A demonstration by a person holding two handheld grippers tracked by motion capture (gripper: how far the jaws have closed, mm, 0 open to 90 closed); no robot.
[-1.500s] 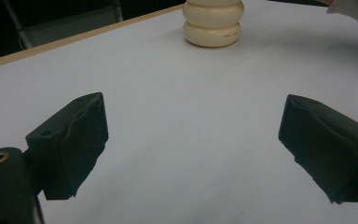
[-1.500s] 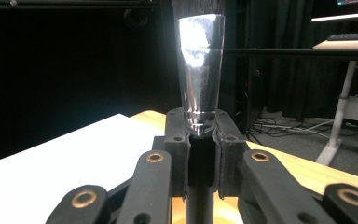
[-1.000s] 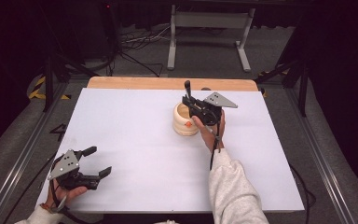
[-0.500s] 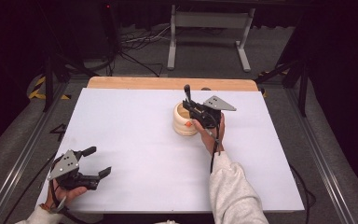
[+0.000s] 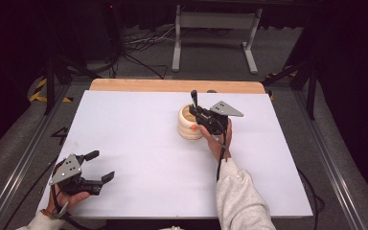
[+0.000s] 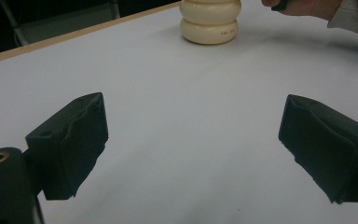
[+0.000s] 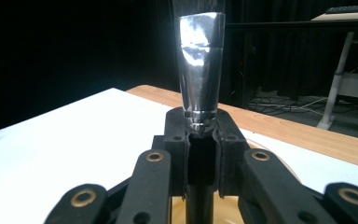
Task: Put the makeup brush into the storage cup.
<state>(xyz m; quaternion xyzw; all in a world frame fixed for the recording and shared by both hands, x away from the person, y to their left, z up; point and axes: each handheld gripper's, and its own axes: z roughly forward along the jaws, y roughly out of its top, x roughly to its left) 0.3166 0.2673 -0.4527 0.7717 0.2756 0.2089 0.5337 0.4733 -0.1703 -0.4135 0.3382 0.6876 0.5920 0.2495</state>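
My right gripper (image 5: 196, 114) is shut on a brush (image 5: 193, 98) with a dark handle and a shiny metal ferrule (image 7: 200, 60). It holds the brush upright over a cream ribbed holder (image 5: 188, 129) right of the table's middle. In the right gripper view the jaws clamp the handle (image 7: 200, 140) and the holder's pale inside (image 7: 179, 210) shows just below. My left gripper (image 5: 101, 166) rests open near the front left corner, its pads (image 6: 72, 140) far apart with nothing between them. The holder (image 6: 209, 21) stands far ahead of it.
The white table top (image 5: 139, 143) has a wooden strip (image 5: 172, 85) along its far edge. Beyond it are cables and a metal stand (image 5: 215, 28) on the floor. A hand and pale sleeve (image 6: 307, 7) reach in beside the holder.
The right gripper and the brush have sunk slightly toward the holder. The left gripper has stayed where it was.
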